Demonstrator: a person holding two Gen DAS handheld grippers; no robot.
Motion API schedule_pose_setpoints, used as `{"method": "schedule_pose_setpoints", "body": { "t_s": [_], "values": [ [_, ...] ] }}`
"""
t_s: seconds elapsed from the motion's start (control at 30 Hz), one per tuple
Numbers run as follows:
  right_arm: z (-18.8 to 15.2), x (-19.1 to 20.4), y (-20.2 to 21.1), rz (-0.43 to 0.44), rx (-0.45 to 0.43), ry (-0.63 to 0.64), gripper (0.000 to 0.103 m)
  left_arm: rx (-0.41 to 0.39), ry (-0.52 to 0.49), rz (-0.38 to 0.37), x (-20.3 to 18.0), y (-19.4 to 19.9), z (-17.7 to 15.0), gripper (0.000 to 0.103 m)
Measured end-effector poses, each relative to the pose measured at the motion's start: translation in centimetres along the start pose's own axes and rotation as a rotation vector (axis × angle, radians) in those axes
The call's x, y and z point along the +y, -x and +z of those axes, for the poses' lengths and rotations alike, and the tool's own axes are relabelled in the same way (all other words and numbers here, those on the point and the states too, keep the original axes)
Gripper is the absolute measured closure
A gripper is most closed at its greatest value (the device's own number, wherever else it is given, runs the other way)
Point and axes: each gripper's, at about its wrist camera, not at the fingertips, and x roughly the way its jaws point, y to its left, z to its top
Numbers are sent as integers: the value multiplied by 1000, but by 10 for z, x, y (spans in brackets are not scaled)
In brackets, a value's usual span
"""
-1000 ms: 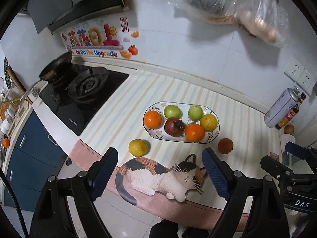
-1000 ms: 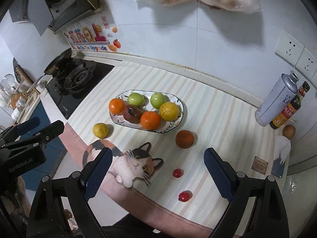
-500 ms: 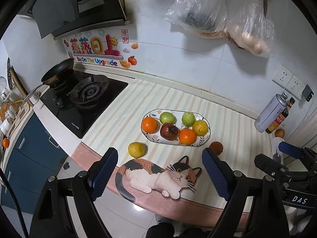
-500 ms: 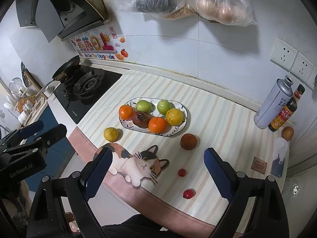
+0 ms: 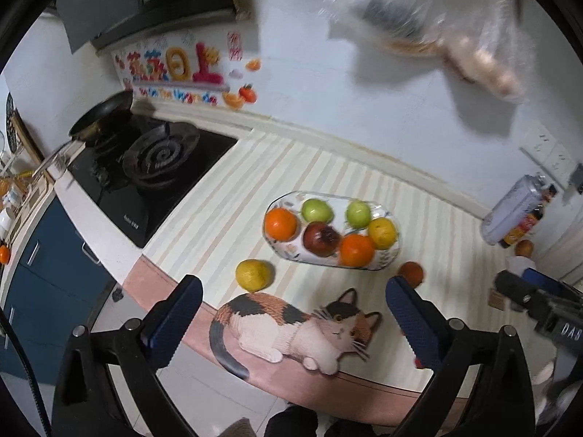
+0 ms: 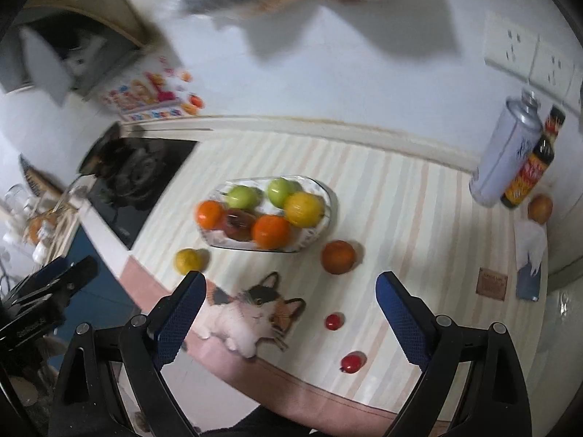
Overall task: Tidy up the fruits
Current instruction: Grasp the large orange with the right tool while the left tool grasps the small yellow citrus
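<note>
An oval patterned plate (image 5: 387,262) (image 6: 320,225) holds several fruits: oranges, green apples, a yellow one and a dark red one. Loose on the striped counter lie a yellow fruit (image 5: 253,274) (image 6: 189,260), an orange-brown fruit (image 5: 411,273) (image 6: 338,256) and two small red fruits (image 6: 334,321) (image 6: 352,362). My left gripper (image 5: 293,322) is open and empty, held above the counter's front edge. My right gripper (image 6: 288,315) is open and empty, above the cat picture.
A cat-print mat (image 5: 291,327) lies at the counter front. A gas stove (image 5: 153,167) with a pan (image 5: 100,114) is at left. A spray can (image 6: 504,156) and sauce bottle (image 6: 532,164) stand at right, near another fruit (image 6: 540,208). Plastic bags (image 5: 437,25) hang on the wall.
Both grippers have dropped closer to the counter; the plate and fruits look larger. Both views are blurred by motion. The fruits have not moved.
</note>
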Motion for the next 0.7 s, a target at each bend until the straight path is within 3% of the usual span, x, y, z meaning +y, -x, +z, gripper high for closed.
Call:
{"method": "schedule_pose_setpoints", "body": {
  "t_s": [0.13,0.43,0.57,0.7],
  "values": [
    [10,-27,-57,-14,62,-67,7,59,41,41,18,-41,5,0],
    [16,-67,-197,-81,235,-182,8,304,128,104,68,-157,0,0],
    [14,-70,-236,-100,297,-188,17,392,159,70,74,-201,-4,0],
    [12,-70,-259,-111,334,-181,25,444,129,73,68,-239,-5,0]
  ]
}}
